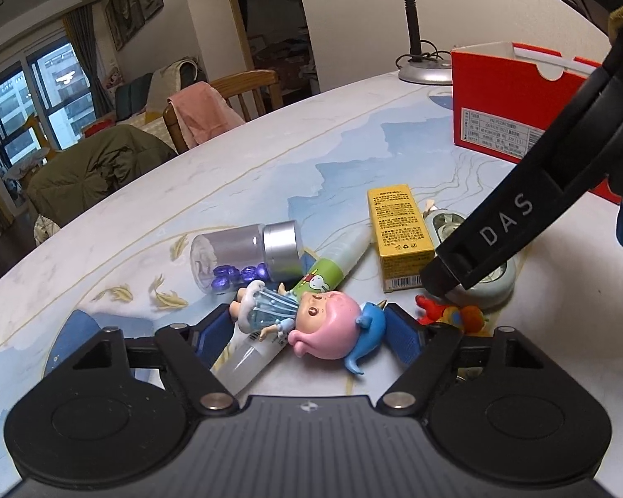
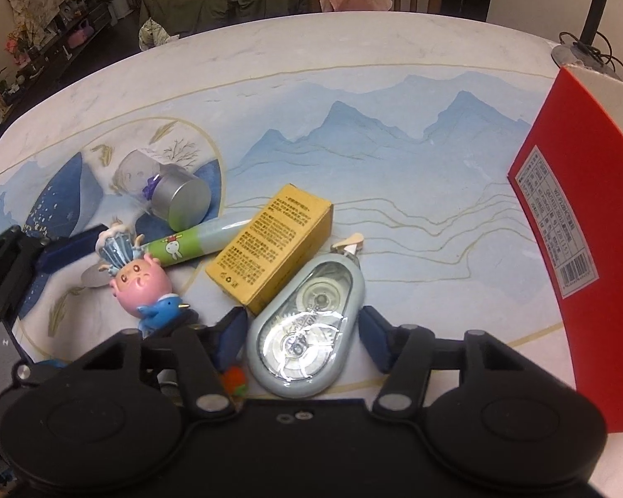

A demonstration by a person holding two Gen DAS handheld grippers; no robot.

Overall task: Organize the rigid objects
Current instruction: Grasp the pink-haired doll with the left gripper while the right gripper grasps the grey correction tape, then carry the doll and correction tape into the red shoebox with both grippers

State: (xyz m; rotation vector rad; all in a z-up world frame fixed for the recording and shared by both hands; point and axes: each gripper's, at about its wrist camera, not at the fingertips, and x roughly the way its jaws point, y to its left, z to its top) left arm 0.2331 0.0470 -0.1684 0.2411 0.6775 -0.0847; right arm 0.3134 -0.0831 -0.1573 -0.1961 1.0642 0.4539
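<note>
Left hand-held gripper (image 1: 311, 334) spread wide, low over the worktop (image 1: 249, 157), blue pads either side of a doll (image 1: 311, 319) with a pink head and a blue whale at its crown; pads near the doll, contact not clear. Doll lying flat, partly across a green tube (image 1: 332, 267) with a rabbit print, tube slanting away ahead. Just ahead-left of that, a clear jar (image 1: 245, 255) on its side with a silver lid and purple beads inside. Ahead-right, a yellow box (image 1: 398, 234) lying flat, touching the tube's far end. Small red and orange toy (image 1: 452, 311) just beside the right pad.

Right hand-held gripper (image 2: 301, 334) also spread, fingers flanking a pale grey tape dispenser (image 2: 307, 328) lying flat on the worktop, narrow tip pointing away; whether the pads touch it cannot be told. Dispenser's left edge against the yellow box. Doll, tube and jar further left of this gripper. Open-topped red box (image 2: 581, 228) standing well off to the right; behind it, base of a desk lamp (image 2: 577, 52)
</note>
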